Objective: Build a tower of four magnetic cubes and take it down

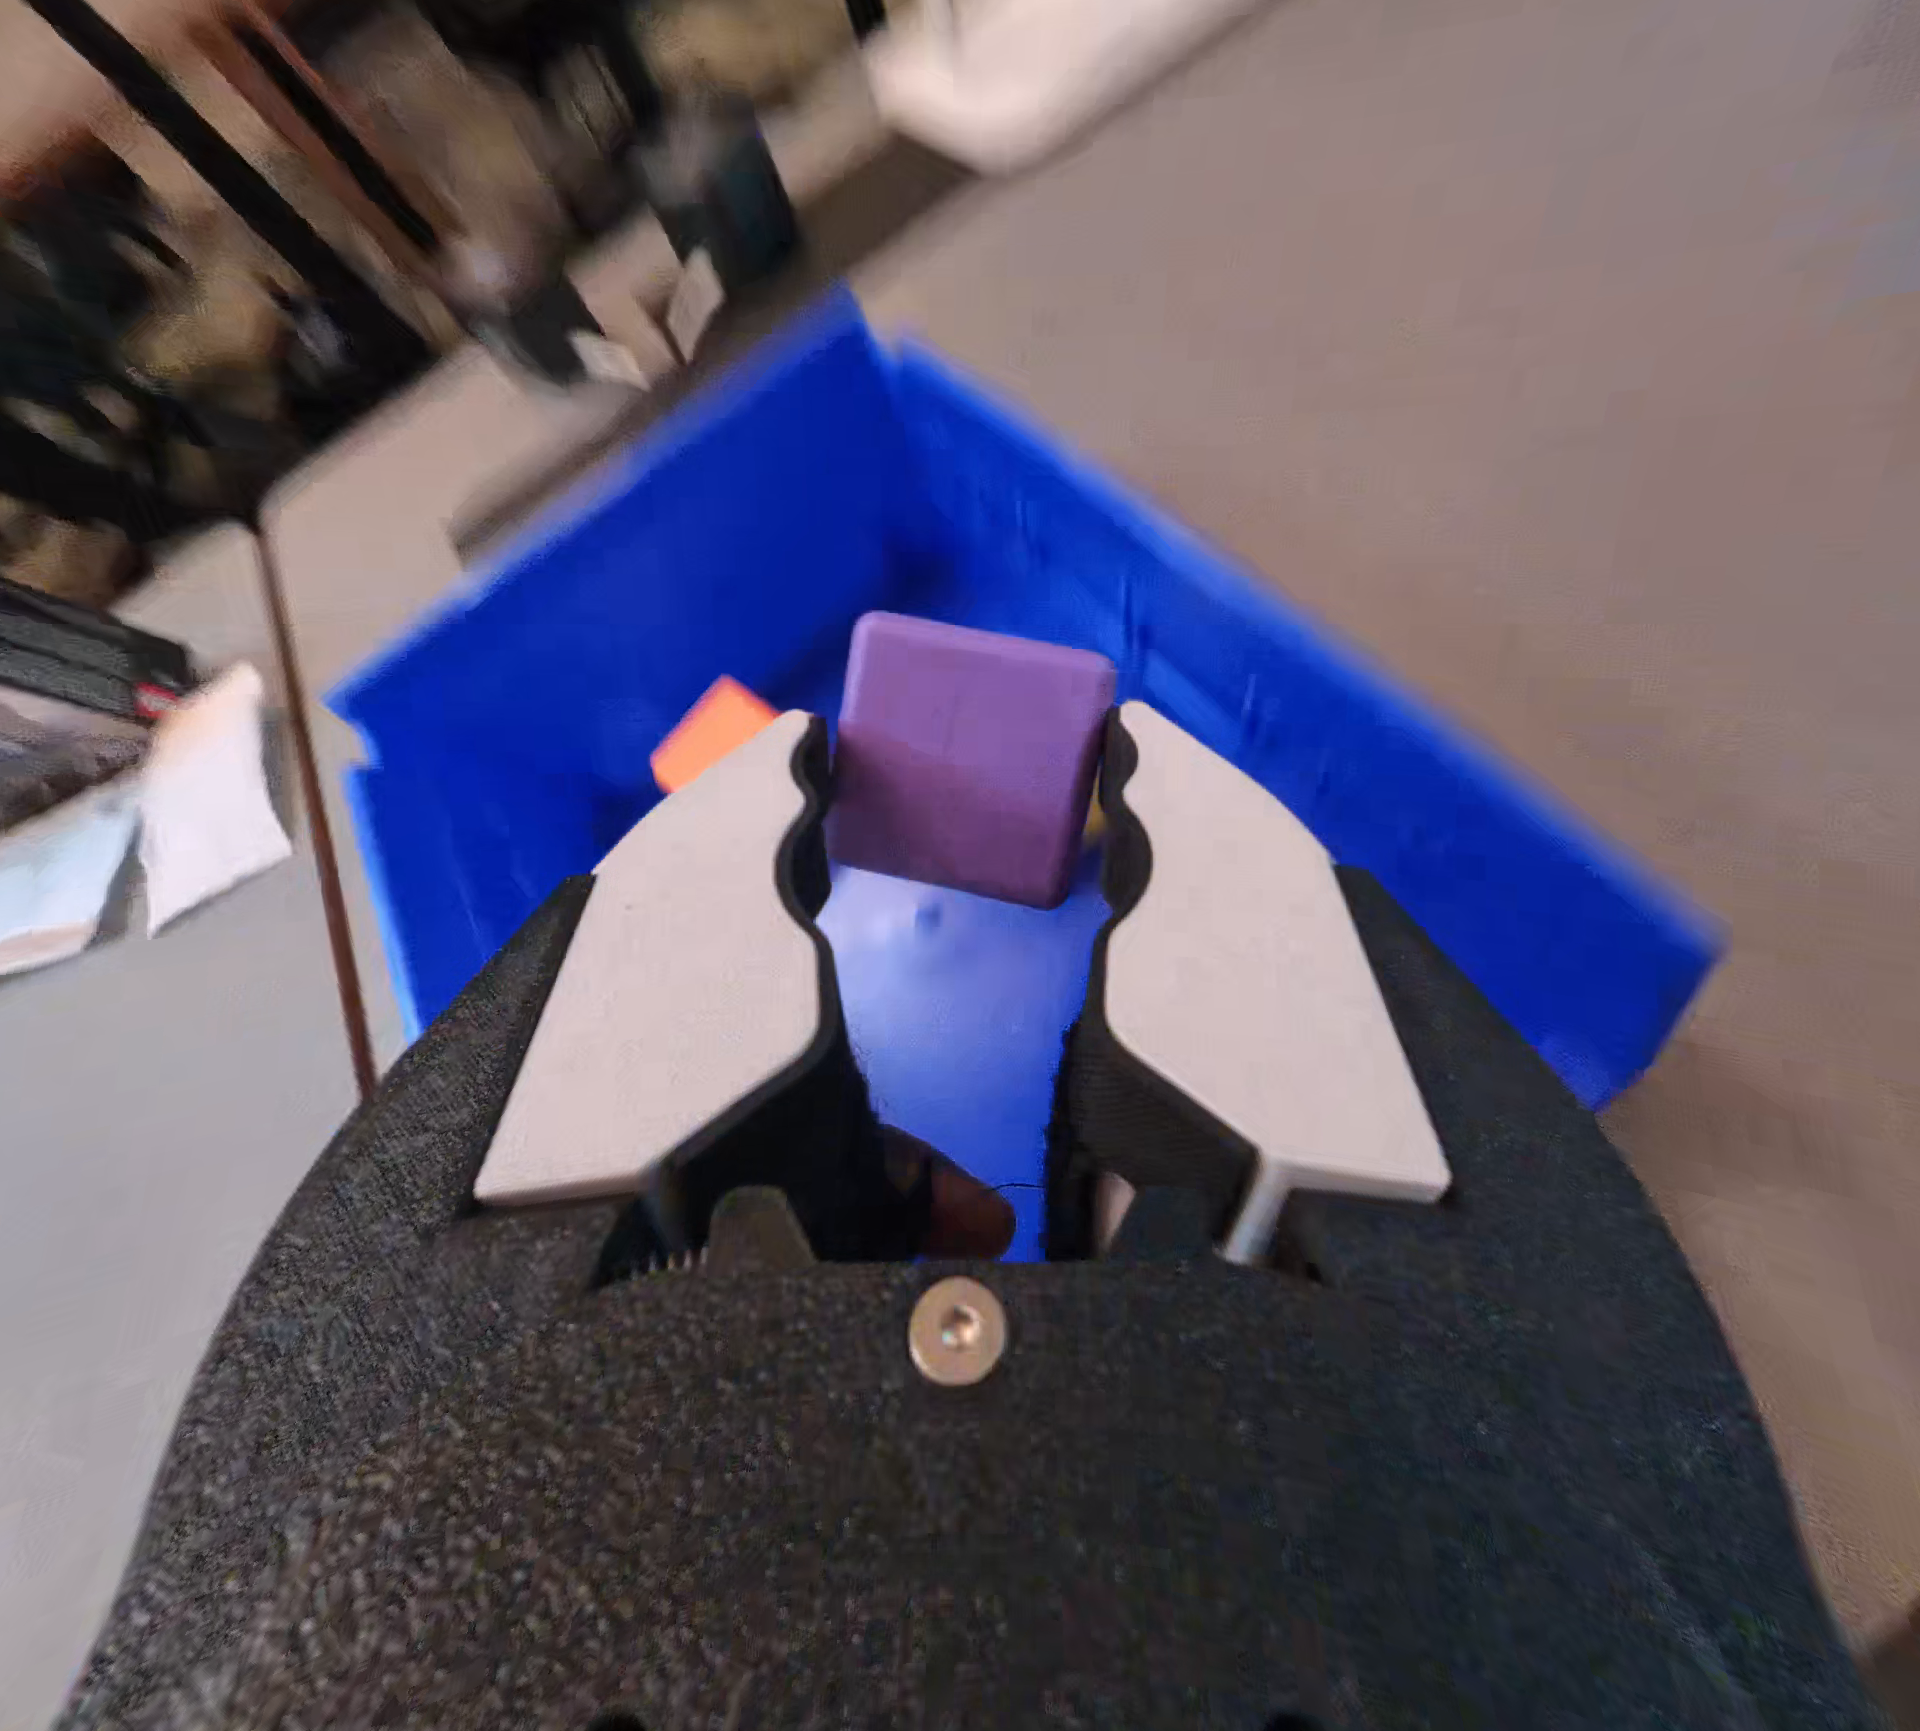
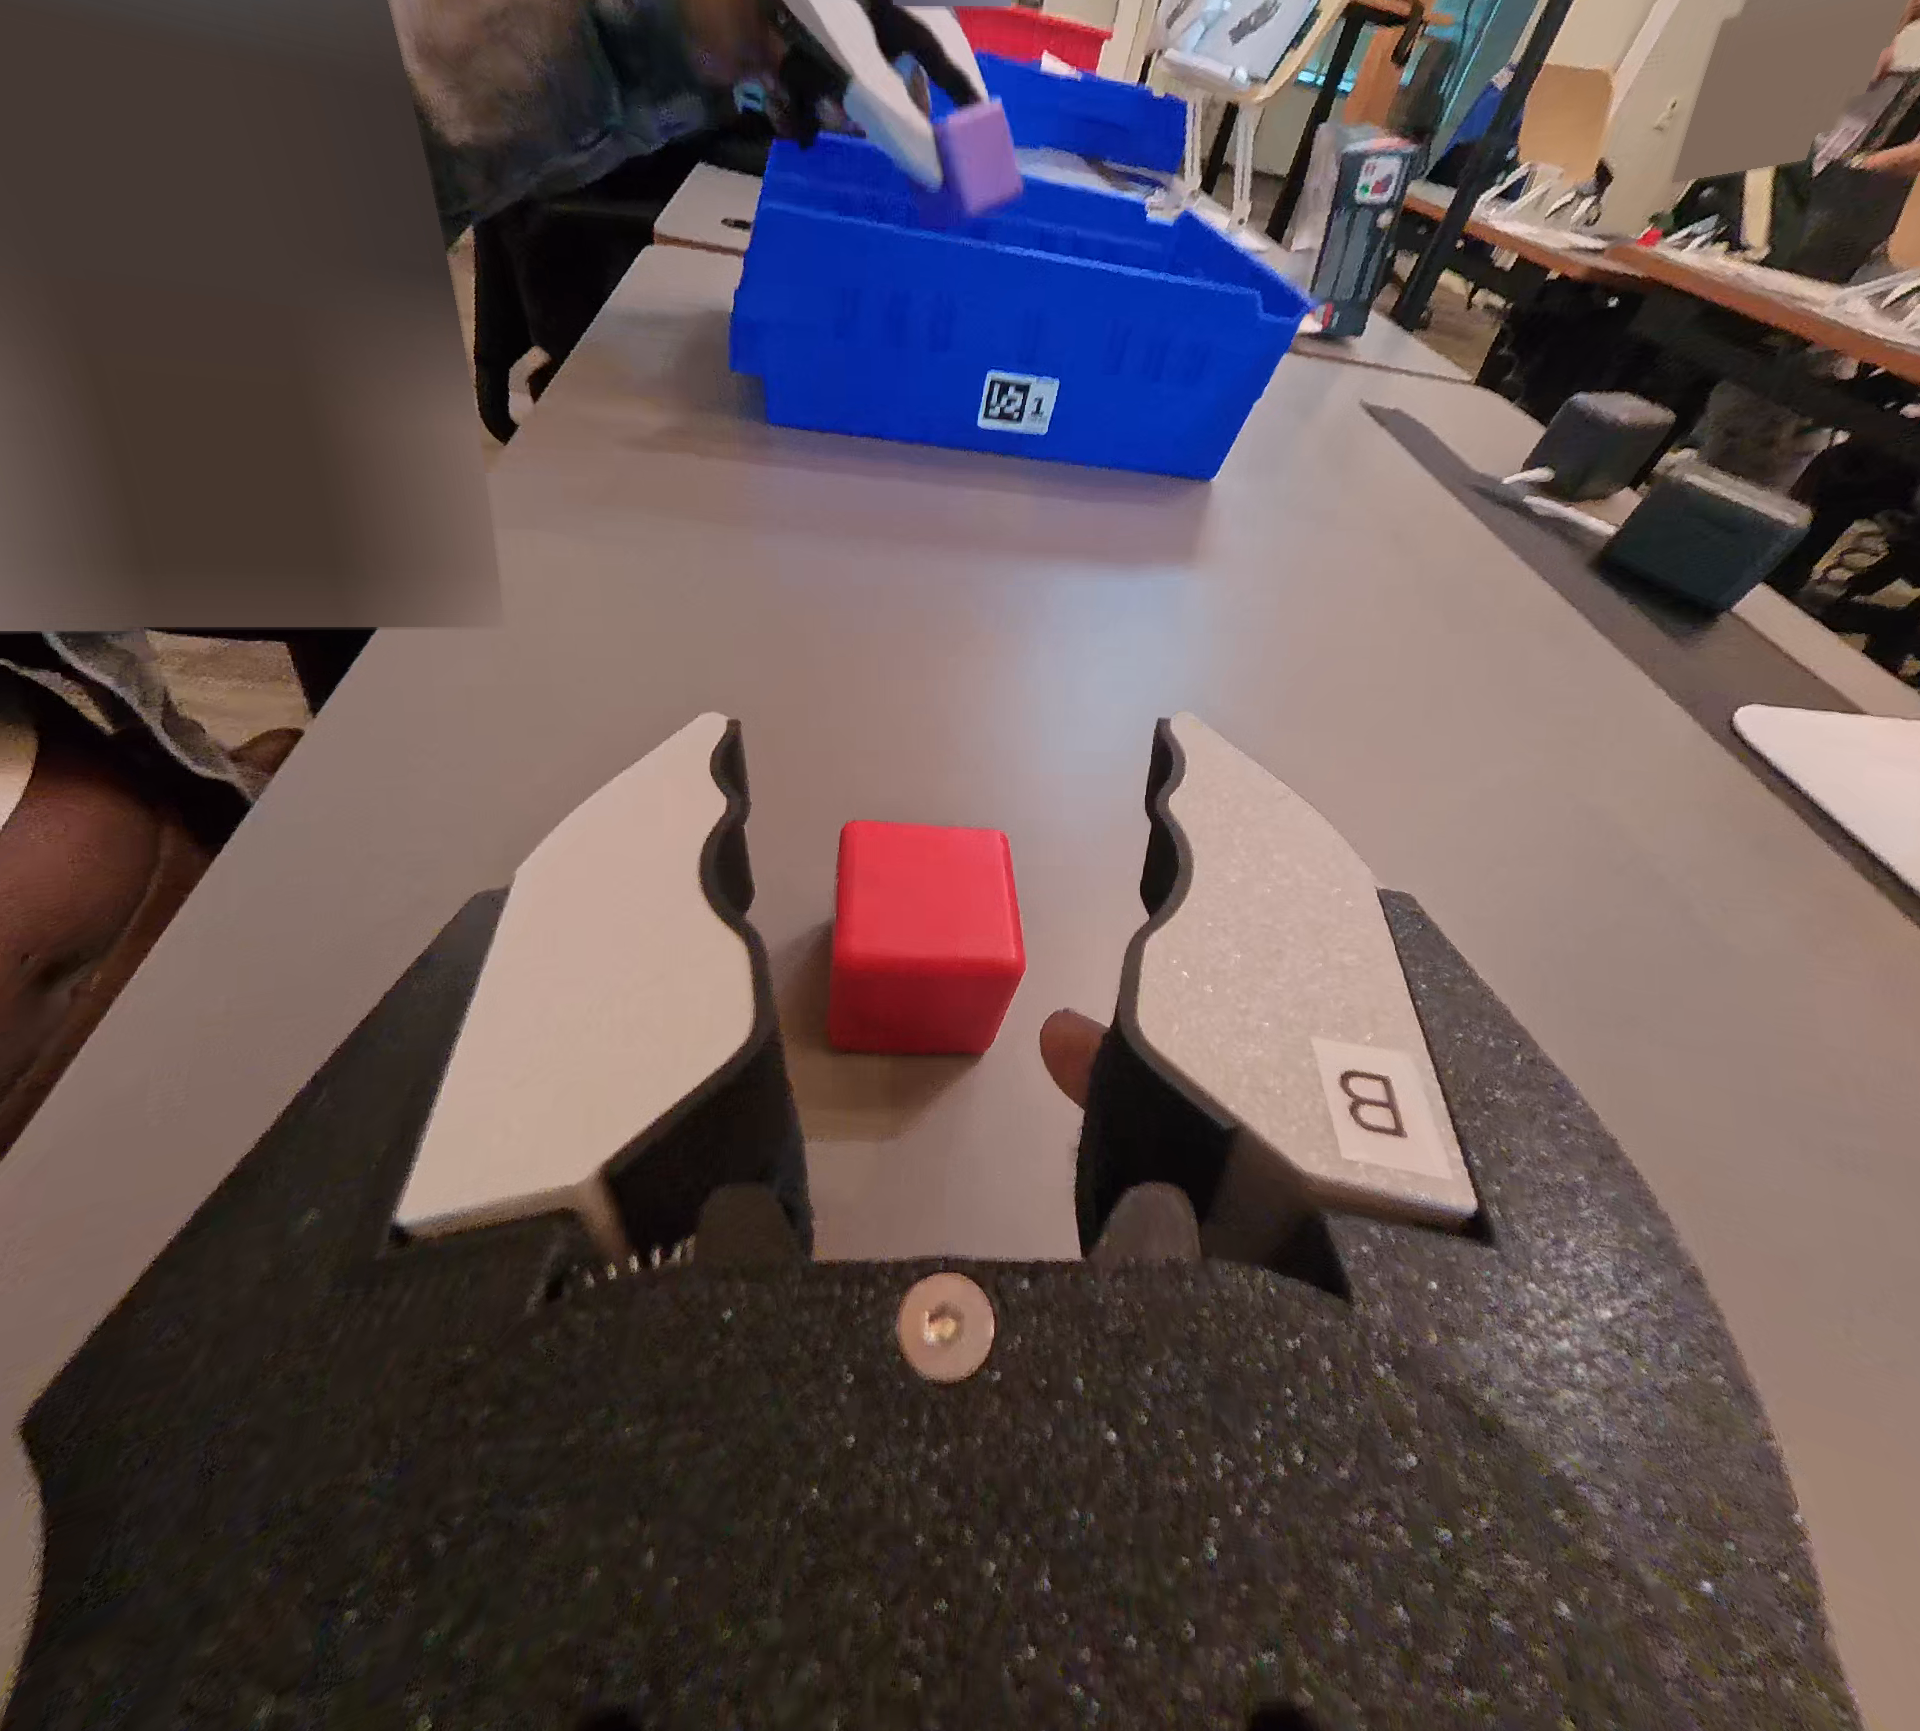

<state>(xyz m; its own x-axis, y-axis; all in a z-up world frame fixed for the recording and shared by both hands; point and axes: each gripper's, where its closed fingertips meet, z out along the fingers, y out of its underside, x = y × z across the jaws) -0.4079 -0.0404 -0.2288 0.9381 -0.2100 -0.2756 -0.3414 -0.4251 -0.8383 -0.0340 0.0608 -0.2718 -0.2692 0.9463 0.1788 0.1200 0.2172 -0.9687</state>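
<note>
The right gripper (image 2: 945, 808) hovers low over the grey table (image 2: 1039, 621), jaws wide apart around a red cube (image 2: 925, 938) without touching it; the left gripper (image 1: 966, 777) clamps a purple cube (image 1: 966, 756) above the blue bin (image 1: 644, 601); an orange cube (image 1: 712, 731) lies inside.

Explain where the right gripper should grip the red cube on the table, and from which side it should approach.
Grip the red cube on its two flat, parallel left and right faces, about mid-height. It sits upright on the grey table, squarely between the open fingers of the right gripper with gaps either side, so closing straight in from the current near side should probably seat both fingers flush.
</note>
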